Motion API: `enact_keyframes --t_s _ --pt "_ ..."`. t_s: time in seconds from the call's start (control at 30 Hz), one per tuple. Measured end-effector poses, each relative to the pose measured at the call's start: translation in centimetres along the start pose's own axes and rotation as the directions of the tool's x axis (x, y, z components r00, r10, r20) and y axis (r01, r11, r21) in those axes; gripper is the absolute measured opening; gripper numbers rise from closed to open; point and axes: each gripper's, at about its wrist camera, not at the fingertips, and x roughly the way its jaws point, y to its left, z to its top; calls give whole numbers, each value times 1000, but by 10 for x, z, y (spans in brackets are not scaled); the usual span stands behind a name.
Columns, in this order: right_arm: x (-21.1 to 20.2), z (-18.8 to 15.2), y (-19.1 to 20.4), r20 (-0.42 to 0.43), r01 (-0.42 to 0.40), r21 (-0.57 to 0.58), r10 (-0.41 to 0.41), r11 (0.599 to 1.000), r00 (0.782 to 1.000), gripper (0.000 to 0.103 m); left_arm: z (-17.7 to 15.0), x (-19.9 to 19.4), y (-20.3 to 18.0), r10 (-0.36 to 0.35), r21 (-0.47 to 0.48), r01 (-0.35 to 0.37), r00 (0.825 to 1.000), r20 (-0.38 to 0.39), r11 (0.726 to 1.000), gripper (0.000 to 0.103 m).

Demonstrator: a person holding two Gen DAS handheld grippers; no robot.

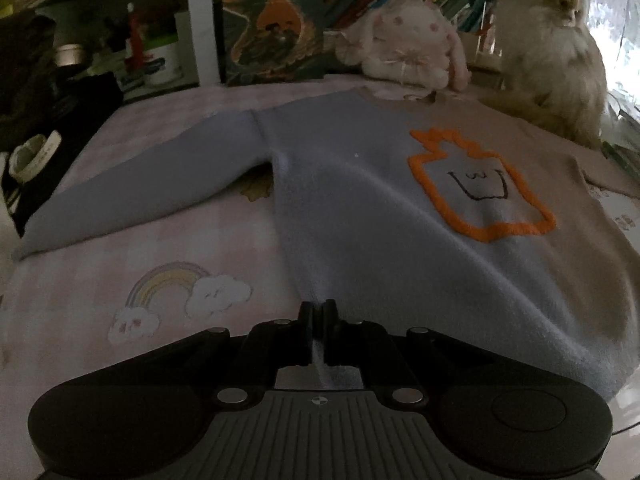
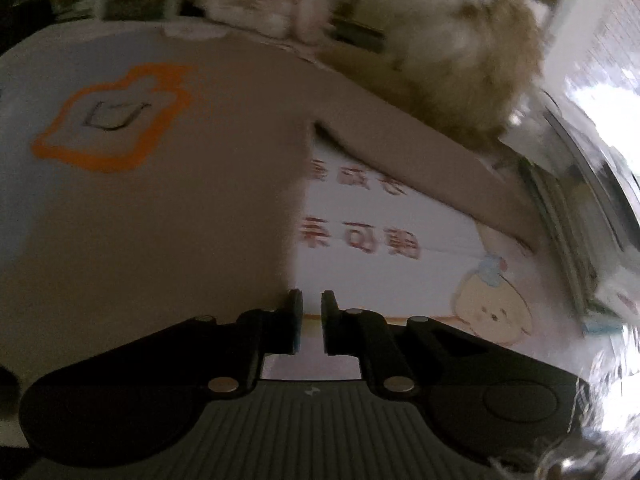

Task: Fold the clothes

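Note:
A sweater, blue on its left half and beige on its right, with an orange outlined patch, lies spread on a pink printed cloth. My left gripper is shut on the blue hem, and the fabric ridges up from it. In the right wrist view the sweater shows its beige half and one sleeve stretched to the right. My right gripper hangs just off the beige hem's right corner. Its jaws stand a narrow gap apart with nothing between them.
A fluffy cat sits at the far right on the sweater's edge and also shows in the right wrist view. A plush rabbit, a book and shelves stand behind. Dark objects lie at the left edge.

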Motion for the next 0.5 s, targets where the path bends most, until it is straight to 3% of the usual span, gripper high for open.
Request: enact_keyframes --t_s 0.03,0.1,0.13,0.17,0.23,0.3,0.4,0.47,0.5 --pt "0 1 -6 -5 -2 36 2 999 1000 8 0 -1 2 4 -10 -4 1000 -5 1000 11" --pt "-8 1 -18 15 -44 145 42 988 999 21 -2 -8 7 15 -37 -15 1000 -4 999 12" --pt "-12 0 -23 31 -78 199 74 977 997 38 -4 -12 11 15 -57 -15 1000 -1 998 14" --pt "-15 -2 -27 49 -119 248 111 961 993 47 -7 -15 15 11 -81 -11 1000 0 997 18" --pt "-19 -7 -32 73 -197 328 183 924 980 48 -13 -20 22 1 -125 -1 1000 -5 992 36" --pt "-17 -10 -25 52 -212 338 207 917 977 48 -16 -21 25 -18 -144 17 1000 -10 989 62" --pt "-15 -14 -10 18 -175 292 178 940 984 47 -17 -24 24 -44 -138 45 999 9 989 62" --pt "-15 -18 -2 -2 -147 265 153 953 988 37 -16 -23 21 -43 -113 43 999 1 993 59" --pt "-15 -19 -1 0 -147 263 153 954 988 37 -16 -22 19 -39 -102 39 999 -3 994 46"
